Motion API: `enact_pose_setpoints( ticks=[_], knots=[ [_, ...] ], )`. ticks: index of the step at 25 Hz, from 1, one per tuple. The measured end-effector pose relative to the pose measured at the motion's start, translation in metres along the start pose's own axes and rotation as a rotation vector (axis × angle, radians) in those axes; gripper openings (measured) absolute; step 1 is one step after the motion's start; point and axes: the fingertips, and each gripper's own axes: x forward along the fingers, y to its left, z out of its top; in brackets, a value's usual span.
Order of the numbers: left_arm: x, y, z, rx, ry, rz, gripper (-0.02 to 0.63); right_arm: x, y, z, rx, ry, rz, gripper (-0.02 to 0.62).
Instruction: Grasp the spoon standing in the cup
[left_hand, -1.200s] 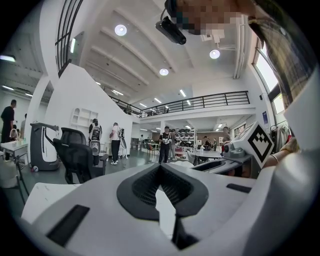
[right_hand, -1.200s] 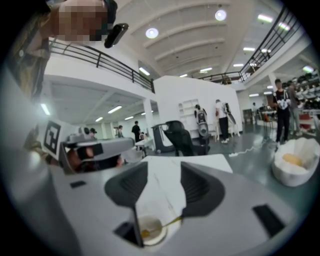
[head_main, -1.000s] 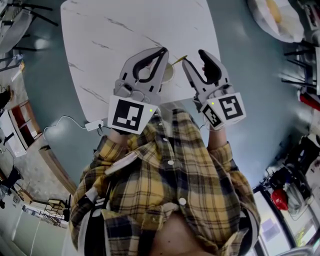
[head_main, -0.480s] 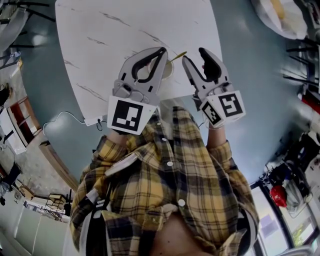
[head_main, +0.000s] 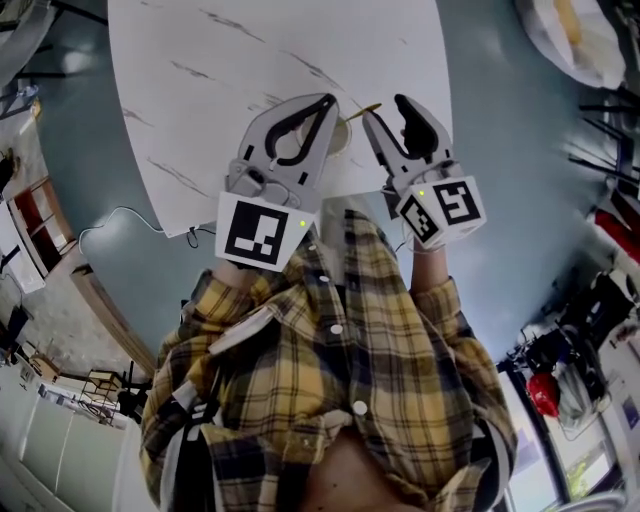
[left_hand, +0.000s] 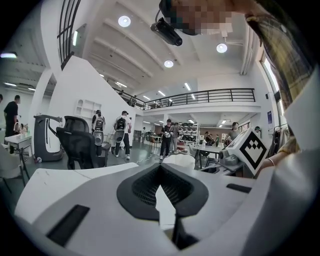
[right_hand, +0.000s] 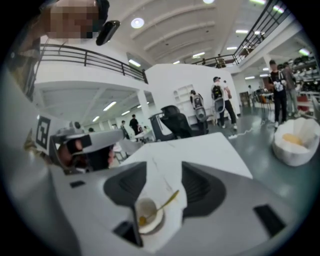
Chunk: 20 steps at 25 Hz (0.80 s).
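Looking down past my plaid shirt (head_main: 340, 380), I see the cup (head_main: 340, 143) on the white marble table (head_main: 200, 60), close to the edge nearest me. The yellowish spoon (head_main: 362, 109) leans out of it toward my right. My left gripper (head_main: 327, 100) is in the way here: its jaws are closed tip to tip on nothing, and its body hides the near side of the cup. My right gripper (head_main: 387, 108) is spread wide and empty, with the tip of the spoon's handle just beside its inner jaw. In the right gripper view the cup (right_hand: 148, 216) and spoon (right_hand: 161, 204) sit low in the gap between those jaws. Beyond the table's far edge are an office chair (right_hand: 172, 125), a white bag (right_hand: 296, 140) with something yellow in it on the floor, and people standing well off. A cable (head_main: 120, 215) trails over the floor by the table's left corner. Little has changed since a second ago — the left gripper is still shut beside the cup and the right is still wide — but the right one has drifted slightly left in the head view, and the table sits a touch higher in that view.
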Motion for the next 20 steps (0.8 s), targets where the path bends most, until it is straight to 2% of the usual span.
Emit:
enact_pose_setpoints(
  ticks=[20],
  knots=[
    [0.002,0.009,-0.038,-0.057,0.057,0.026,0.014,0.022,-0.013,-0.048,0.109,0.070,0.025,0.215]
  ],
)
